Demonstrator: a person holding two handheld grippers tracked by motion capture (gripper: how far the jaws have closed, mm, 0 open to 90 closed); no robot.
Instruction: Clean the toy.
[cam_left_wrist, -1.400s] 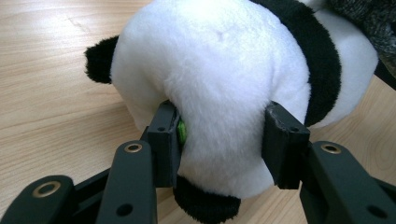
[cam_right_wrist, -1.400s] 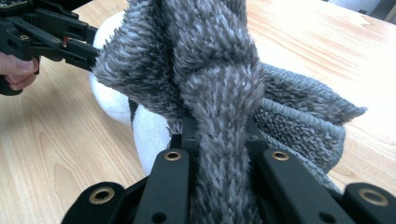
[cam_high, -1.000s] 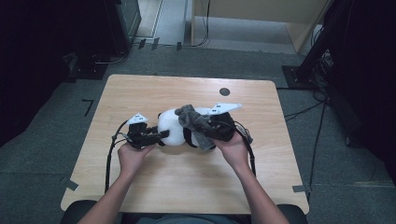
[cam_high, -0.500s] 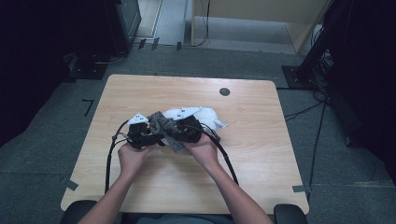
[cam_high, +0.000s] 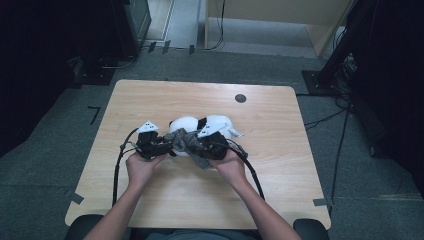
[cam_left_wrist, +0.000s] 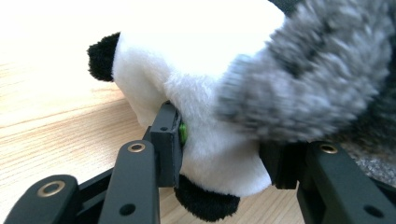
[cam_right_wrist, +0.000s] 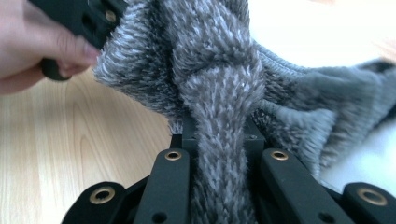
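Observation:
A white and black panda plush (cam_high: 186, 125) lies in the middle of the wooden table (cam_high: 280, 165). My left gripper (cam_high: 167, 147) is shut on its white body (cam_left_wrist: 196, 70), one green pad pressed into the fur; the jaws have just been closing further on it. A grey fuzzy knit cloth (cam_high: 189, 144) hangs over the plush. My right gripper (cam_high: 200, 149) is shut on a bunched fold of that cloth (cam_right_wrist: 219, 93), which fills the gap between its jaws. The cloth (cam_left_wrist: 308, 79) drapes across the plush just above the left gripper (cam_left_wrist: 224, 149).
A small black round cap (cam_high: 240, 98) sits in the tabletop towards the back right. Black cables (cam_high: 117, 170) trail from both grippers to the front edge. The left hand (cam_right_wrist: 32, 51) is close to the right gripper (cam_right_wrist: 219, 140).
The right hand has moved left and down with the grey cloth, from the plush's right side to right beside the left gripper. The left hand has stayed in place.

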